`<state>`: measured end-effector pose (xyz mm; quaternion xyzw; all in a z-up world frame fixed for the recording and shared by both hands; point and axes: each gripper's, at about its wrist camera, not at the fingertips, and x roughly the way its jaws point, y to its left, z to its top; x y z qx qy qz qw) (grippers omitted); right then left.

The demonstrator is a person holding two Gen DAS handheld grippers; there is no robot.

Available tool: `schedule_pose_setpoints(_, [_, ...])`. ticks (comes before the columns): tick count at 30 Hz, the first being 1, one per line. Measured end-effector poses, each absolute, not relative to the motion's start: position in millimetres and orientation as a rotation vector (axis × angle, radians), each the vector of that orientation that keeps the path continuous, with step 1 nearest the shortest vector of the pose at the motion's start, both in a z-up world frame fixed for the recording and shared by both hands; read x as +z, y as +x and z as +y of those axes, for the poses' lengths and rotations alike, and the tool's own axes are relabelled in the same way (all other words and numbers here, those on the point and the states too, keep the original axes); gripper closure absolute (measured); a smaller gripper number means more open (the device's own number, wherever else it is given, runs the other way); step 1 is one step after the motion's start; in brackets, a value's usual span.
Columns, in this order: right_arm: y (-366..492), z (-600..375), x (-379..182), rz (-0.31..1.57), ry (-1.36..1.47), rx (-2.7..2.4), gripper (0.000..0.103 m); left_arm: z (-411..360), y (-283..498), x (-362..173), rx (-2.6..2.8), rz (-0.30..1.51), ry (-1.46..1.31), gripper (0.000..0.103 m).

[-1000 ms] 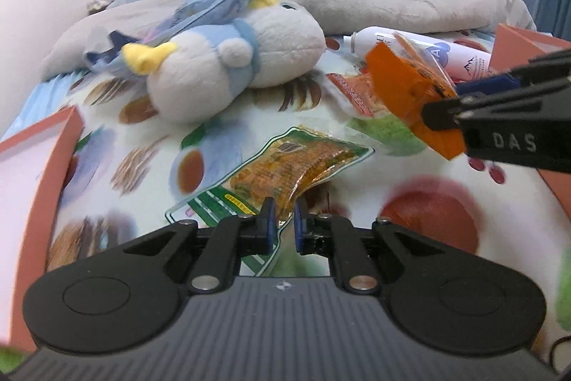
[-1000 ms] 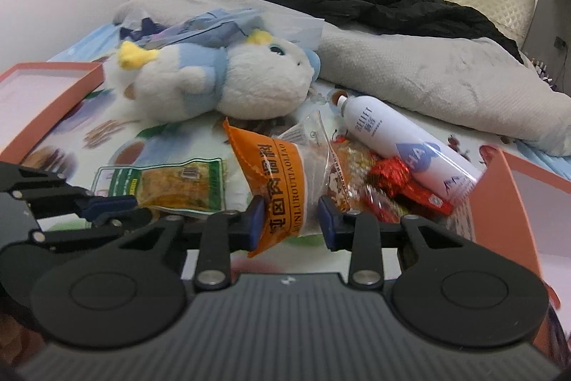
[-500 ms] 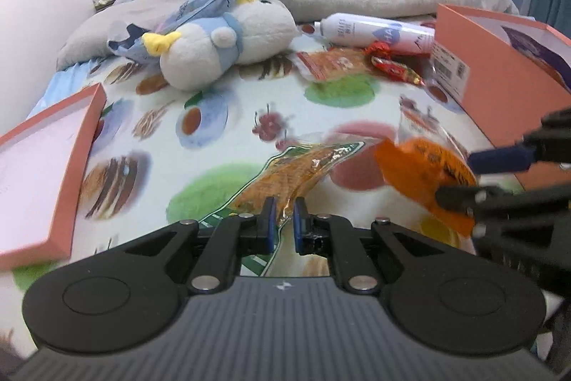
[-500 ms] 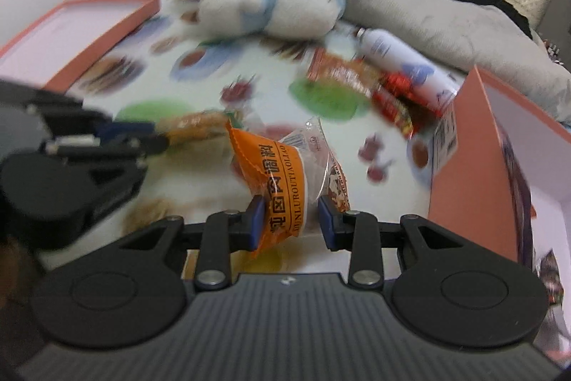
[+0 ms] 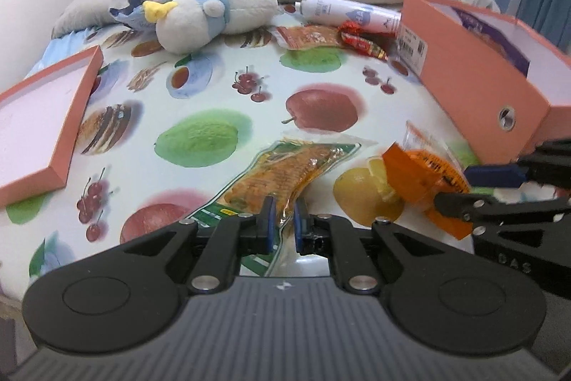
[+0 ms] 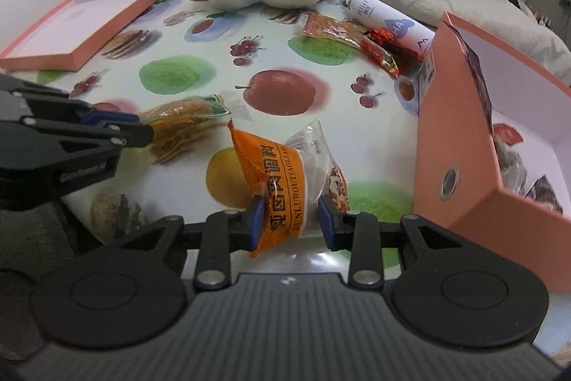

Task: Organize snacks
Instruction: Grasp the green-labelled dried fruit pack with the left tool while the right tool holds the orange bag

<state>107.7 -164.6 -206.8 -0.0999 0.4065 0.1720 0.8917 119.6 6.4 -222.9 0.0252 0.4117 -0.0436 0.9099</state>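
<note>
Left gripper (image 5: 283, 220) is pinching the green-edged snack packet (image 5: 285, 174) nearly shut, right gripper (image 6: 292, 220) is clamping the orange seasoning packet (image 6: 282, 181) part-open, both over the bed's (image 6: 285, 66) near edge beside the orange box (image 6: 460, 145) already holding several wrapped snacks.

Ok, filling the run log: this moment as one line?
left gripper: shut on green-edged packet | right gripper: shut on orange packet | orange box: open
</note>
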Motion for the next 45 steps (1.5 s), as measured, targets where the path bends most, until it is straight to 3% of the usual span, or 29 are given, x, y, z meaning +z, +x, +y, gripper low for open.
schedule_pose_setpoints(2, [107, -168, -210, 0.863, -0.191, 0.361, 0.065, 9, 115, -219, -0.076, 0.843, 0.04, 0.09])
schedule_pose_setpoints(4, [106, -174, -211, 0.868, -0.146, 0.378, 0.063, 10, 112, -216, -0.075, 0.851, 0.032, 0.08])
schedule_pose_setpoints(5, [106, -178, -211, 0.87, -0.112, 0.395, 0.059, 11, 110, -214, -0.08, 0.857, 0.025, 0.065])
schedule_pose_setpoints(6, [106, -182, -211, 0.876, -0.089, 0.405, 0.047, 12, 109, -213, -0.081, 0.858, 0.019, 0.05])
schedule_pose_setpoints(7, [106, -185, -212, 0.882, -0.067, 0.409, 0.031, 12, 106, -212, -0.081, 0.852, 0.017, 0.045])
schedule_pose_setpoints(8, [105, -189, -212, 0.881, -0.04, 0.405, 0.027, 12, 103, -211, -0.085, 0.847, 0.016, 0.041])
schedule_pose_setpoints(11, [103, -197, -212, 0.862, 0.003, 0.412, 0.028, 12, 101, -211, -0.147, 0.853, 0.008, 0.035])
schedule_pose_setpoints(19, [107, -196, -214, 0.798, -0.035, 0.383, 0.027, 18, 129, -215, -0.223, 0.838, 0.134, 0.033])
schedule_pose_setpoints(22, [111, -194, -215, 0.775, -0.029, 0.362, 0.019, 21, 143, -217, -0.277, 0.849, 0.192, 0.024])
schedule_pose_setpoints(33, [125, -186, -233, 0.791, -0.041, 0.332, 0.018, 11, 163, -251, -0.357, 0.899, 0.382, 0.02])
schedule_pose_setpoints(38, [128, -191, -242, 0.804, -0.003, 0.339, 0.018, 14, 169, -263, -0.355, 0.899, 0.378, 0.014])
schedule_pose_setpoints(45, [128, -195, -247, 0.819, 0.05, 0.344, 0.017, 24, 177, -269, -0.329, 0.941, 0.264, 0.013])
